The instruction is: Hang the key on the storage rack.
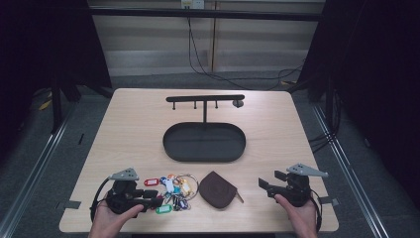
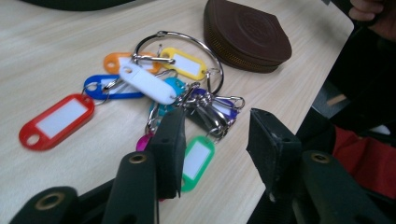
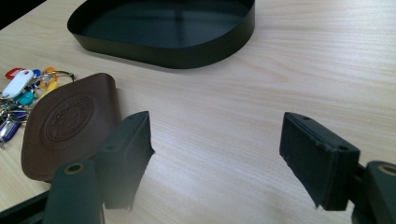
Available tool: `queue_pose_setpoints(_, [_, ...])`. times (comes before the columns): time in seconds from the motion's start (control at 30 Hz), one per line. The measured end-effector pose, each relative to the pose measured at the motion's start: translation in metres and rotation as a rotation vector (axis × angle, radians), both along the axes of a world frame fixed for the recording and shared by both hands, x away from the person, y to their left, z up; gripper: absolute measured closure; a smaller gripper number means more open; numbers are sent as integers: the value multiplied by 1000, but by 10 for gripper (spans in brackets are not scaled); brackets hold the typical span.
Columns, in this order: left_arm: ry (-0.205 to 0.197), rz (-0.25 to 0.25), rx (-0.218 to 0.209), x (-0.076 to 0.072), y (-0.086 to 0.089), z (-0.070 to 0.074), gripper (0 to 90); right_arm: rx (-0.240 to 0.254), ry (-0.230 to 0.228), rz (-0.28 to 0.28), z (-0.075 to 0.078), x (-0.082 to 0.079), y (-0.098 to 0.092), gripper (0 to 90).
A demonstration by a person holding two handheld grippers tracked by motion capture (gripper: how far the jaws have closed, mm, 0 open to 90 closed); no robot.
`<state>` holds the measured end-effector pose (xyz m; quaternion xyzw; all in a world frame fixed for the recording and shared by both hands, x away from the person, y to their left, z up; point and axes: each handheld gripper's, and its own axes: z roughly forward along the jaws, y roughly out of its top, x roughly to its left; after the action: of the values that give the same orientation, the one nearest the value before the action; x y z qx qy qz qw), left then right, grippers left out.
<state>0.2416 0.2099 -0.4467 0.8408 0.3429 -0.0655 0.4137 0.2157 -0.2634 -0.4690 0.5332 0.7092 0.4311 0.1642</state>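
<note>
A bunch of keys (image 1: 173, 191) with coloured plastic tags on a large metal ring (image 2: 187, 37) lies near the table's front edge. A brown leather pouch (image 1: 218, 189) rests just to its right. My left gripper (image 1: 154, 200) lies low beside the bunch, pointing at it. Its jaws stand apart over the green tag (image 2: 196, 161), and the pads press on nothing. My right gripper (image 1: 271, 181) is held at the front right, pointing towards the pouch (image 3: 70, 123). It is open over bare wood, a short way from the pouch.
A black oval tray (image 1: 204, 154) sits mid-table, with a black T-shaped hook rack (image 1: 205, 98) rising from its far side. The table's front edge runs close under both hands. Cables trail on the floor beyond the table.
</note>
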Motion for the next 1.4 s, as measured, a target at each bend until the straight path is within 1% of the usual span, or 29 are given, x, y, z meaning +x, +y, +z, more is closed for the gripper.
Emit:
queue_pose_setpoints(0.03, [-7,-4,6,0,-2,2,620,1,1,1,0,0,0,256])
queue_pose_setpoints(0.1, [-7,-14,13,2,-5,4,641,2,2,3,0,0,1,256])
queue_pose_setpoints(0.13, [-6,-20,24,3,-6,5,646,1,-1,6,0,0,1,255])
queue_pose_setpoints(0.17, [-6,-20,24,3,-6,5,648,0,0,8,0,0,1,254])
queue_pose_setpoints(0.23, [-5,-31,63,6,-9,7,653,0,3,11,0,0,1,252])
queue_pose_setpoints(0.27, [-10,-22,73,7,-10,8,654,1,0,11,0,0,1,252])
queue_pose_setpoints(0.3, [-17,-23,95,7,-11,9,661,-1,0,10,0,0,2,252])
queue_pose_setpoints(0.33, [-32,-22,122,7,-12,10,688,0,1,10,0,-1,2,250])
queue_pose_setpoints(0.37, [-35,-31,134,7,-13,11,708,-1,0,11,0,-1,2,244])
queue_pose_setpoints(0.4, [-30,-37,134,8,-14,12,716,0,1,13,0,-1,3,243])
queue_pose_setpoints(0.5, [-20,-59,158,11,-19,16,751,-3,2,18,0,0,4,244])
queue_pose_setpoints(0.53, [-12,-70,149,12,-21,16,757,-2,1,19,0,0,4,244])
queue_pose_setpoints(0.57, [-22,-71,156,12,-23,17,761,-3,2,19,0,0,4,244])
queue_pose_setpoints(0.6, [-23,-70,158,13,-25,17,774,-3,4,20,0,0,4,244])
queue_pose_setpoints(0.63, [-15,-77,155,14,-27,16,783,-3,5,21,0,0,4,244])
queue_pose_setpoints(0.73, [-20,-110,191,14,-37,18,792,-5,10,23,-1,0,4,241])
queue_pose_setpoints(0.77, [-22,-131,205,14,-40,19,798,-1,10,25,-1,0,4,240])
queue_pose_setpoints(0.9, [-24,-183,269,17,-56,20,801,-1,15,31,-2,1,5,238])
queue_pose_setpoints(0.93, [-21,-184,274,18,-59,20,799,0,15,32,-2,1,5,238])
queue_pose_setpoints(1.03, [-9,-212,285,23,-67,19,796,0,13,37,-2,2,5,237])
queue_pose_setpoints(1.1, [10,-226,293,25,-73,18,814,0,17,37,-2,2,5,237])
queue_pose_setpoints(1.13, [11,-242,296,26,-75,18,821,1,18,38,-2,2,5,237])
queue_pose_setpoints(1.27, [21,-292,333,28,-89,17,831,-1,20,43,-2,2,6,234])
queue_pose_setpoints(1.3, [17,-307,344,29,-92,17,833,-2,21,46,-2,2,6,234])
queue_pose_setpoints(1.33, [17,-306,348,29,-96,16,846,-3,22,47,-2,2,6,234])
queue_pose_setpoints(1.37, [22,-326,363,29,-99,15,856,-4,23,46,-2,2,6,233])
queue_pose_setpoints(1.4, [22,-332,380,30,-102,14,862,-4,22,47,-2,2,7,234])
